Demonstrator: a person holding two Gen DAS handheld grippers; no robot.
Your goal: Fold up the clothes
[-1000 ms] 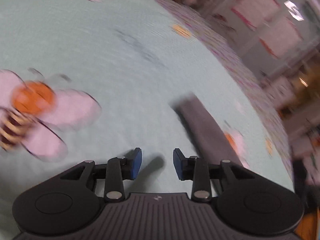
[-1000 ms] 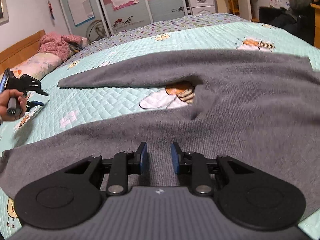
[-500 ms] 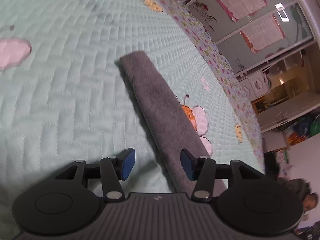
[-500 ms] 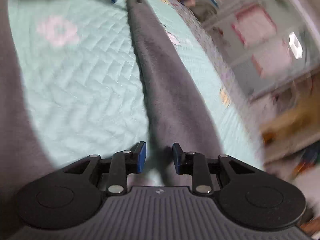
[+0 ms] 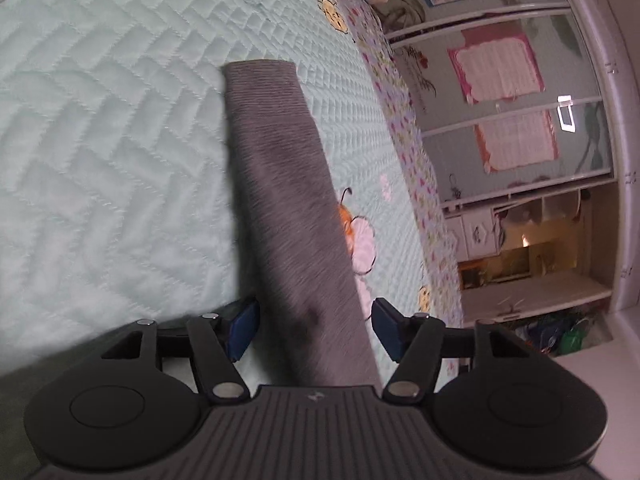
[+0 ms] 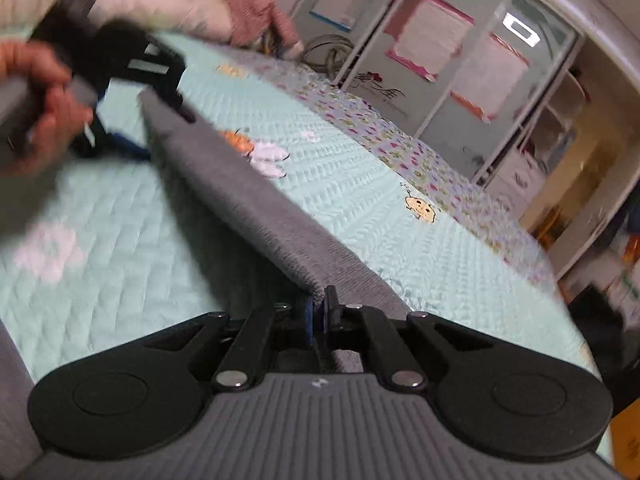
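Observation:
A grey sweater sleeve [image 5: 280, 184] lies stretched over the mint quilted bedspread [image 5: 100, 140], with its ribbed cuff [image 5: 260, 80] at the far end. My left gripper [image 5: 314, 328] is open wide and straddles the sleeve, one blue pad on each side. In the right wrist view the same sleeve [image 6: 248, 200] runs as a raised ridge from my right gripper [image 6: 319, 310], which is shut on its folded edge, up to the left gripper [image 6: 156, 128], held by a hand [image 6: 36, 112]. More grey knit [image 6: 12, 400] shows at the lower left.
The bedspread [image 6: 120, 240] has bee and flower prints and a floral border along its far edge [image 6: 400, 136]. Pink clothes [image 6: 256, 12] are piled at the bed's head. Wardrobe doors with posters [image 6: 460, 64] stand beyond the bed.
My right gripper has gone from open to shut on the sleeve's edge. My left gripper has opened wider and moved over the sleeve, which now runs between its fingers.

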